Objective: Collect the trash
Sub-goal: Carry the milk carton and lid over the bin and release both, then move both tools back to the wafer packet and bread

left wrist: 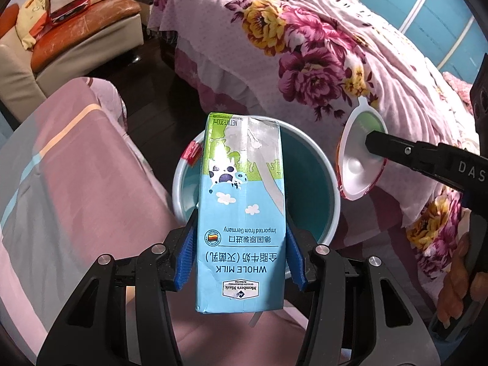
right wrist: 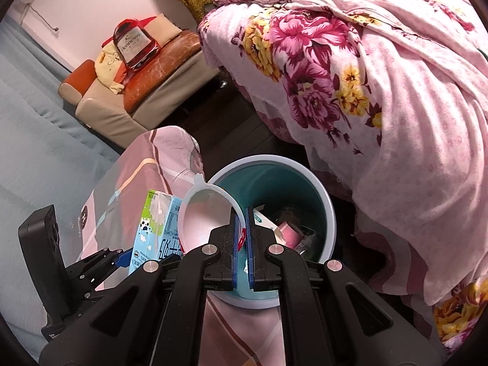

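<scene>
So I have the left gripper (left wrist: 241, 253) clamped on a blue Member's Mark whole milk carton (left wrist: 241, 213), its blue pads (left wrist: 184, 259) pressing both narrow sides, the print reading upside down from this wrist. I see the carton hanging above the teal waste bin (left wrist: 308, 183), over the bin's near left rim. My right gripper (right wrist: 242, 228) is pressed together on the rim of a white plastic cup (right wrist: 204, 210), pinching its wall between the blue pads; the cup is tipped on its side with its mouth facing the left gripper, and it sits just off the bin's right rim in the left wrist view, over the bin's left edge in the right wrist view. Inside the bin I can make out a pink wrapper (right wrist: 288, 233) and other scraps. Beside the bin, on its right, a floral quilt (right wrist: 381, 106) drapes down; on its left lies a pink striped sheet (left wrist: 76, 183). Well beyond the bin a Hennessy-bottle cushion (right wrist: 132, 44) rests on a sofa (right wrist: 122, 103)
</scene>
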The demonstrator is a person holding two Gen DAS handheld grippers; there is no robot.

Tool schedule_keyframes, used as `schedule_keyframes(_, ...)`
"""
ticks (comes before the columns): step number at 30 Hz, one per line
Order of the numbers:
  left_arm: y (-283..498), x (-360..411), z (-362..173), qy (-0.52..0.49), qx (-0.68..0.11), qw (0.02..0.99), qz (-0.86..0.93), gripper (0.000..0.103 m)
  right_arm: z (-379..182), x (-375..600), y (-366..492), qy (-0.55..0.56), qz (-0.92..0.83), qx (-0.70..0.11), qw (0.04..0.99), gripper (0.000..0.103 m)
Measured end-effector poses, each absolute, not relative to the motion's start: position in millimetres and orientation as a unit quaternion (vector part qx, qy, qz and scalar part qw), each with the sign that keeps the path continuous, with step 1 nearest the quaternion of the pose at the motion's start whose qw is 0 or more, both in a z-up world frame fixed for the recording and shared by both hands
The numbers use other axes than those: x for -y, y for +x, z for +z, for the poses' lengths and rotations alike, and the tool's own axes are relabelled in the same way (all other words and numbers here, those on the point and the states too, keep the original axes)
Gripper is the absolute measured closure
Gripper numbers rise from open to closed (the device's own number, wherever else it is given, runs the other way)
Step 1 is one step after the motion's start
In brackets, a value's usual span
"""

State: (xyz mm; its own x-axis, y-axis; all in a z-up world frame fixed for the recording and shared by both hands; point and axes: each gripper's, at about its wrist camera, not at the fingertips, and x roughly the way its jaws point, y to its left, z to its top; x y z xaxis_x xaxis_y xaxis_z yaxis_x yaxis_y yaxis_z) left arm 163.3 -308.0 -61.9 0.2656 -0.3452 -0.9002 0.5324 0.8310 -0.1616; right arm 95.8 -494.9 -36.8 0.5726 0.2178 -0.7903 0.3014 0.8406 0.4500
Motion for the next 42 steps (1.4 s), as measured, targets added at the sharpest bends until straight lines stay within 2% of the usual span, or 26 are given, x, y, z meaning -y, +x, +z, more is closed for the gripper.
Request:
schedule_keyframes(1,164.3,308.8,-62.3,0.086,-0.539,0.790,-0.278,0.050,-37.1,495.8,95.9,0.281,-0.027,-0.462,0.841,0.098)
schedule_keyframes(3,166.1,309.3,-63.8,0.082,-0.540,0.790,-0.279,0.043,-37.5,496.2,95.9,0.280,-0.029,-0.463,0.840,0.098)
schedule_keyframes(4,166.9,308.4,-64.3,0.080,-0.540,0.791,-0.276,0.033,-37.7,496.6,96.0,0.280,-0.030,-0.463,0.840,0.098)
schedule_keyframes(5,167.1,307.5,-64.2,0.079,-0.538,0.793,-0.274,0.027,-38.1,496.7,96.2,0.279,-0.031,-0.464,0.840,0.098)
schedule_keyframes(8,167.5,304.0,-63.1,0.081,-0.532,0.800,-0.266,0.024,-39.2,495.7,97.5,0.275,-0.032,-0.467,0.840,0.098)
schedule_keyframes(24,167.8,272.7,-65.1,0.060,-0.543,0.797,-0.257,0.023,-42.8,477.8,109.0,0.249,-0.034,-0.487,0.836,0.098)
schedule_keyframes(28,165.8,265.1,-64.4,0.059,-0.543,0.798,-0.255,0.023,-44.1,472.8,111.3,0.244,-0.033,-0.492,0.835,0.093)
schedule_keyframes(29,165.5,264.0,-64.1,0.059,-0.543,0.798,-0.254,0.023,-44.4,470.7,112.4,0.243,-0.031,-0.494,0.834,0.091)
schedule_keyframes(30,165.3,261.9,-63.7,0.057,-0.543,0.798,-0.254,0.023,-45.0,468.7,113.6,0.242,-0.029,-0.495,0.834,0.080)
schedule_keyframes(31,165.5,260.1,-63.5,0.056,-0.543,0.798,-0.254,0.022,-44.9,466.5,114.5,0.243,-0.026,-0.495,0.833,0.060)
schedule_keyframes(32,165.6,257.7,-63.1,0.054,-0.544,0.798,-0.254,0.022,-44.4,465.6,114.3,0.243,-0.026,-0.494,0.834,0.053)
schedule_keyframes(34,165.7,252.7,-62.2,0.051,-0.544,0.798,-0.252,0.021,-41.5,460.2,115.2,0.234,-0.025,-0.493,0.838,0.046)
schedule_keyframes(36,165.3,247.2,-61.1,0.046,-0.544,0.800,-0.249,0.013,-39.7,455.4,115.7,0.233,-0.020,-0.493,0.838,0.037)
schedule_keyframes(42,162.4,231.6,-56.0,0.037,-0.538,0.806,-0.246,0.011,-32.7,441.8,114.3,0.221,-0.018,-0.495,0.840,0.029)
